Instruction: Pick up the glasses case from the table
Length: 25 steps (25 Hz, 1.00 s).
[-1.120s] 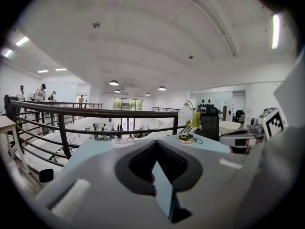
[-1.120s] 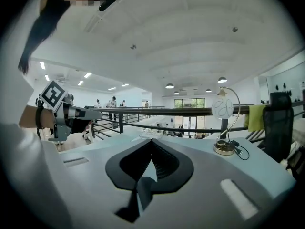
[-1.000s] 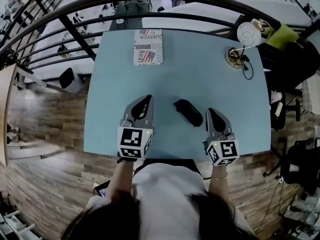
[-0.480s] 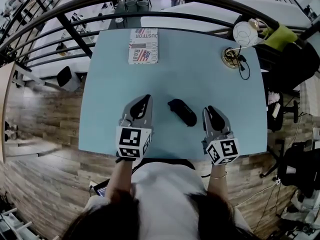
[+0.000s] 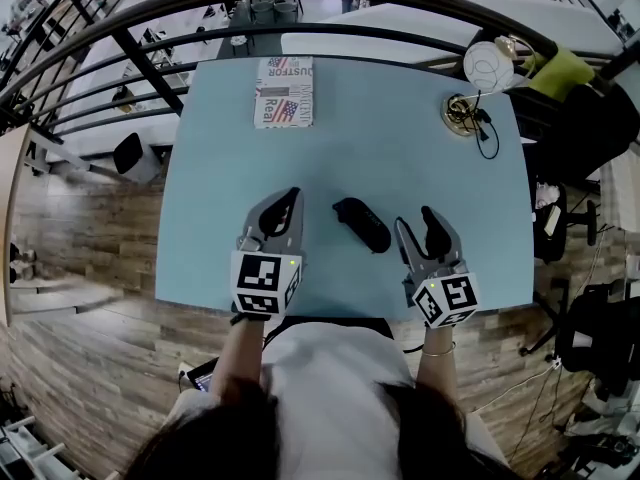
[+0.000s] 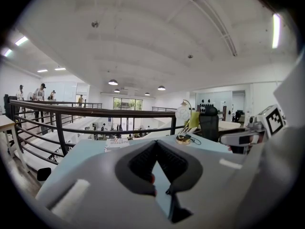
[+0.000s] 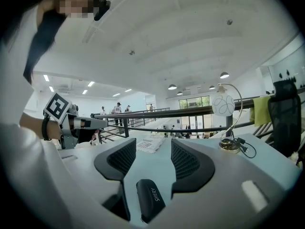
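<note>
Glasses case (image 5: 361, 224): black, oblong, lying flat and on a slant on the light blue table (image 5: 400, 158). It sits between the two grippers, nearer the right one.
Right gripper (image 5: 415, 220): jaws roughly half apart and have just been opening; nothing gripped. In the right gripper view the case's near end shows low in the gap, with both pads clear of it.
Left gripper (image 5: 290, 200): jaws closed tip to tip with nothing between them. It sits over the near part of the table, left of the case and not touching it.
Far edge: printed box (image 5: 283, 92) with a flag pattern, lying flat, well apart from the case.
Far right corner: desk lamp (image 5: 463, 113) with a brass base, black cord and round white shade.
Behind table: dark railing (image 5: 300, 38).
</note>
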Motion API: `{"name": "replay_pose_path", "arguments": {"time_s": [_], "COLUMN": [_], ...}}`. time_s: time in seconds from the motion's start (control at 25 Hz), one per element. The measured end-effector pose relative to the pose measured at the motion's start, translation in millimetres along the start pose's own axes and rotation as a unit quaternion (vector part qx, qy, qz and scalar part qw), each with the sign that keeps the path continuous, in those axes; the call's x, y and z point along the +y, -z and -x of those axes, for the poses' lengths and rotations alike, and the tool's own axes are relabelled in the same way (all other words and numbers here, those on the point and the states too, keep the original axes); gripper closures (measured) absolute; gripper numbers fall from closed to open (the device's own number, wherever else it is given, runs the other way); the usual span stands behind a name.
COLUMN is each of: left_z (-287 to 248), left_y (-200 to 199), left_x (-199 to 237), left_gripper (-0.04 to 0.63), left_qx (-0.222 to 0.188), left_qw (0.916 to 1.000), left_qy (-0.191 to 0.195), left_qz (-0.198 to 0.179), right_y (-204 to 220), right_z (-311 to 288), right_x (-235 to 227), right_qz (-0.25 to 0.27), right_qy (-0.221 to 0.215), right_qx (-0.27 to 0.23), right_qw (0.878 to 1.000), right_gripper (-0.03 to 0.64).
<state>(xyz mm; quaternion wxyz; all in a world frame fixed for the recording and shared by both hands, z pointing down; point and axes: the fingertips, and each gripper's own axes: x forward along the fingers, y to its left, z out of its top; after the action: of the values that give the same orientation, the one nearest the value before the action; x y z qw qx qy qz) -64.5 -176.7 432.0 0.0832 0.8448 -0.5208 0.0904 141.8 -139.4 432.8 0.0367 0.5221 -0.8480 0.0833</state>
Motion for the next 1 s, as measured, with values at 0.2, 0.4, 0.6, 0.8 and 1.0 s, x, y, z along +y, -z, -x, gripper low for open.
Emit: {"name": "replay_pose_path", "arguments": {"time_s": [0.2,0.4,0.6,0.8,1.0], "left_z": [-2.0,-4.1,-5.2,-6.7,-9.1], "left_y": [0.3,1.5,1.1,6.5,11.4], "left_x": [-2.0,-3.2,-3.1,-4.3,-7.3], "left_gripper": [0.54,0.54,0.54,0.54,0.54], "left_qx": [0.0,-0.001,0.0,0.005,0.01], "left_qw": [1.0,1.0,1.0,0.9999,0.9998], "left_qy": [0.001,0.003,0.005,0.01,0.017], "left_qz": [0.002,0.001,0.002,0.004,0.004], "right_y": [1.3,7.9,14.2,27.8,45.2], "right_z": [-2.7,-6.8,-10.3,-14.8,-21.8], "right_x": [3.4,5.1,6.0,8.8,12.8], "right_qz": [-0.004,-0.007,-0.01,-0.008,0.001], "right_qy": [-0.015,-0.023,-0.026,-0.031,-0.042], "right_qx": [0.004,0.016,0.029,0.048,0.076], "right_qw": [1.0,1.0,0.999,0.998,0.996], "right_gripper": [0.362,0.324,0.3,0.298,0.298]}}
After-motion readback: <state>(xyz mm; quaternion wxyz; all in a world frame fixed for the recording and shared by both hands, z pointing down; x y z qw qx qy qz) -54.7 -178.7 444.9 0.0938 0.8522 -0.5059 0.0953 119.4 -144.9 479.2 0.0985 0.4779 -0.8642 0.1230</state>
